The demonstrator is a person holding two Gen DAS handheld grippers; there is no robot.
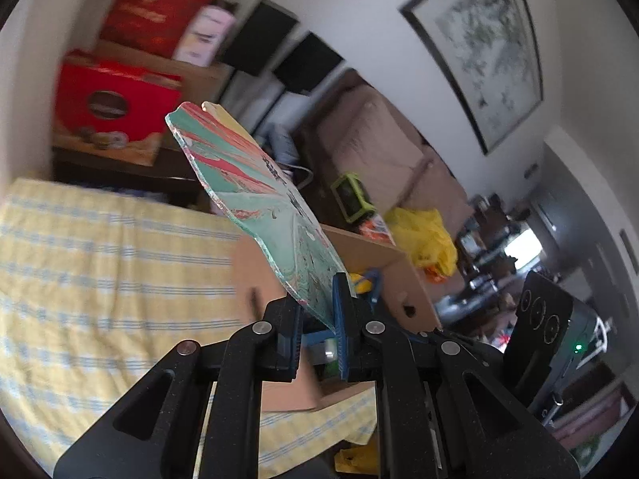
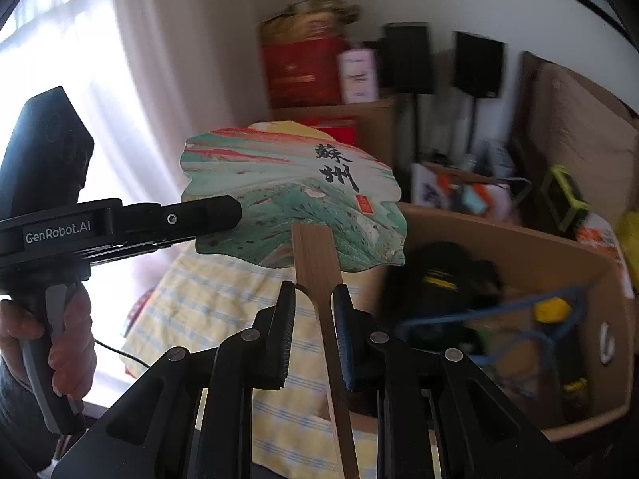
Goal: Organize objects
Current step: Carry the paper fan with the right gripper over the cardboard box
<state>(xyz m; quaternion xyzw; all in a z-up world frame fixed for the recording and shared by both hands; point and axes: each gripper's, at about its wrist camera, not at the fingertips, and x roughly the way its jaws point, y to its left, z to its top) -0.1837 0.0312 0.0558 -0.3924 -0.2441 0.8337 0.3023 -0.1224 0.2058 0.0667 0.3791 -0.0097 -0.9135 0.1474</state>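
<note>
A flat hand fan (image 2: 291, 195) with a green, red and white painted face, black characters and a wooden handle (image 2: 319, 271) is held up in the air. My left gripper (image 2: 235, 215) grips the fan's left edge; in the left wrist view the fan (image 1: 255, 195) runs edge-on out of my left gripper (image 1: 319, 319), which is shut on it. My right gripper (image 2: 313, 319) has its jaws slightly apart around the wooden handle; the right pad touches it, the left shows a small gap.
An open cardboard box (image 2: 519, 239) at the right holds a black cap, a blue wire frame and a yellow item. A yellow checked cloth (image 1: 100, 263) covers the table. Red boxes (image 1: 116, 103) and speakers stand behind. A sofa (image 1: 379, 147) stands beyond.
</note>
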